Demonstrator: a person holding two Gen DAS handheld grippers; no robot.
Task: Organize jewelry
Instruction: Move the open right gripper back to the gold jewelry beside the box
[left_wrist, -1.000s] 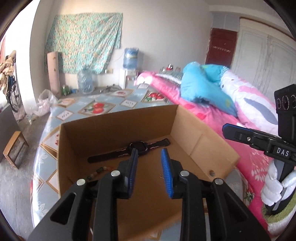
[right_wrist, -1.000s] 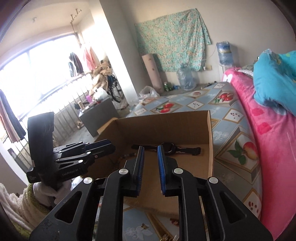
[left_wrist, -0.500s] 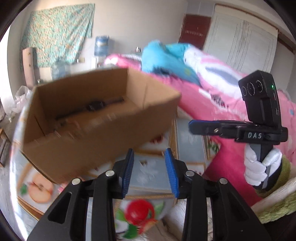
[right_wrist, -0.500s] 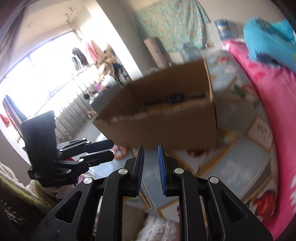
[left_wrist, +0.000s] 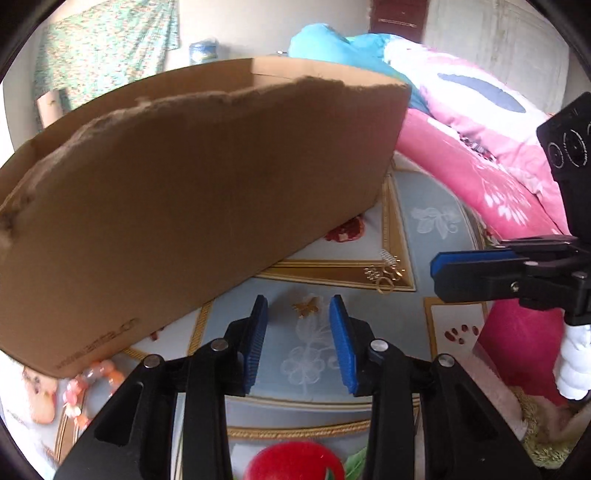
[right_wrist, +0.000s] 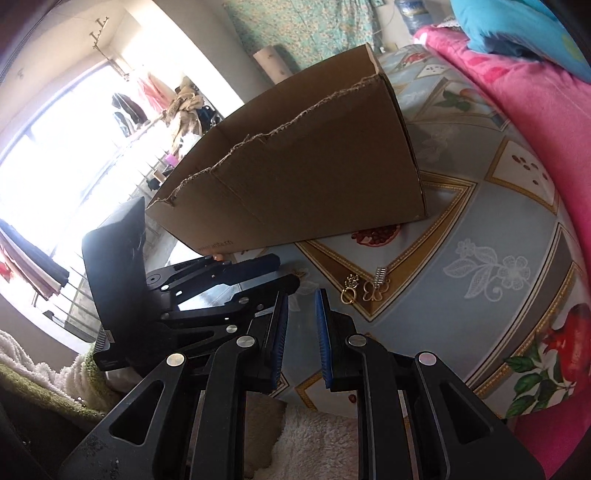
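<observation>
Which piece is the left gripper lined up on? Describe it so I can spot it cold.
Find the cardboard box on the patterned tablecloth. Off its near right corner lies a small cluster of gold pieces. The target is the lone gold butterfly charm, flat on the cloth apart from that cluster, just beyond the left gripper and its open jaws.

Fruit-patterned blue and gold tabletop (left_wrist: 424, 206), pink floral bedding (left_wrist: 480, 147) beside it, turquoise pillow (left_wrist: 325, 44) on top, green floral cloth (left_wrist: 107, 51) on the far wall, water bottle (right_wrist: 410, 14), bright window (right_wrist: 66, 155) with hanging clothes (right_wrist: 129, 107)
</observation>
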